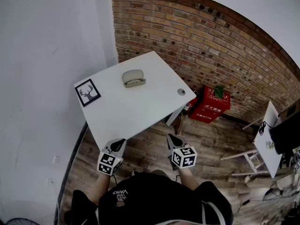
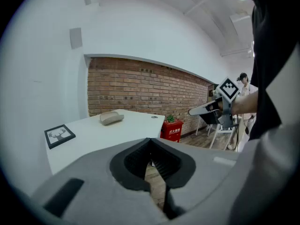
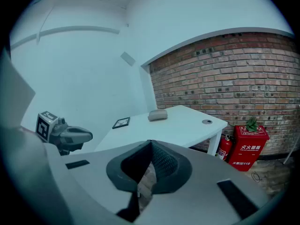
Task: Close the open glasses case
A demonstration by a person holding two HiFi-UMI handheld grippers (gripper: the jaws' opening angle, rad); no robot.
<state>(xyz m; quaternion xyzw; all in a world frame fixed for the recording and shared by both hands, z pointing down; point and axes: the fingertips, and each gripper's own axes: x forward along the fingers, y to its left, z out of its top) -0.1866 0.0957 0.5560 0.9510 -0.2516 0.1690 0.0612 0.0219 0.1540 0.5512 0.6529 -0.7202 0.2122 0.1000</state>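
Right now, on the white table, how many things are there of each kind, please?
glasses case: 1
framed deer picture: 1
small round grey disc: 1
Total: 3

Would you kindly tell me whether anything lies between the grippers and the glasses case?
Nothing visible does. Bare table runs from the left gripper and right gripper by its near edge to the glasses case; the framed picture lies off to the left, the grey disc to the right.
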